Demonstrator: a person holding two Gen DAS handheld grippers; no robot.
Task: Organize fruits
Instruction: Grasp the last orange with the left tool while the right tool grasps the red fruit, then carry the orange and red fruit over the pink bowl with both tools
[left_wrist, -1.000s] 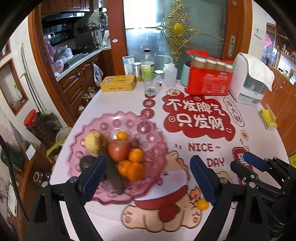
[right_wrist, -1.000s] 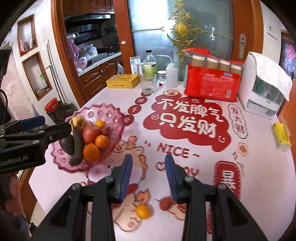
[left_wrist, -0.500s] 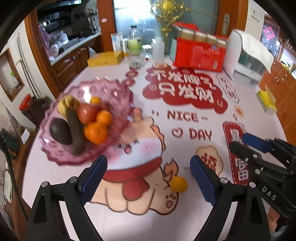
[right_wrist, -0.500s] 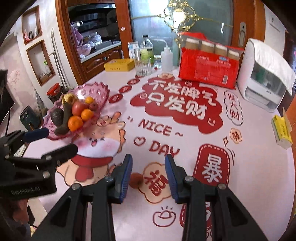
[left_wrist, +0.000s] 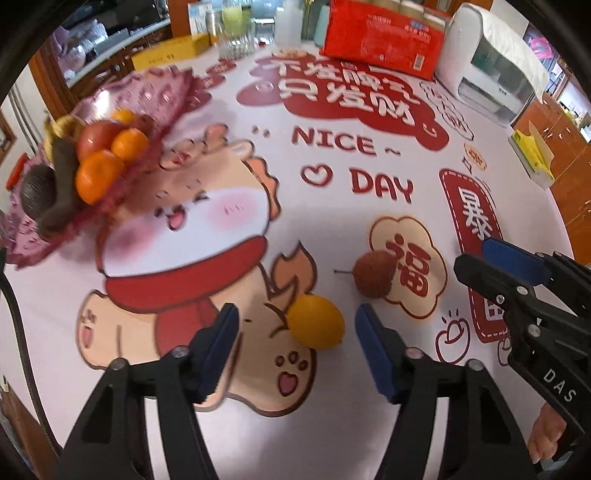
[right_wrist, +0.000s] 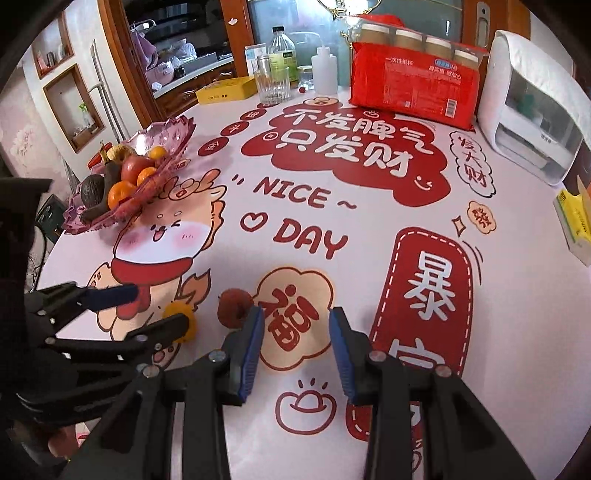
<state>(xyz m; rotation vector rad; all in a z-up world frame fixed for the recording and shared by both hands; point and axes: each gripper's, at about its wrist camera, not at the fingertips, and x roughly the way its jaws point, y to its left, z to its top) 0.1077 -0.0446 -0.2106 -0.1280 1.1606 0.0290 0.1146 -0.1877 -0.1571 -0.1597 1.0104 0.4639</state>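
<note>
Between left tongs (left_wrist: 295, 343), just closing but not yet pinching: yellow citrus (left_wrist: 316, 321). Brown fruit (right_wrist: 233, 308) sits left of right tongs (right_wrist: 295, 339), narrow, empty.

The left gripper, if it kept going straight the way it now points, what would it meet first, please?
Most likely the small yellow-orange fruit lying on the tablecloth between the left gripper fingers, slightly nearer the right one; depth is uncertain.

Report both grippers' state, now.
Left gripper: open, fingers just been closing around the yellow fruit, not pressing it.
Right gripper: open, narrow, empty.
</note>
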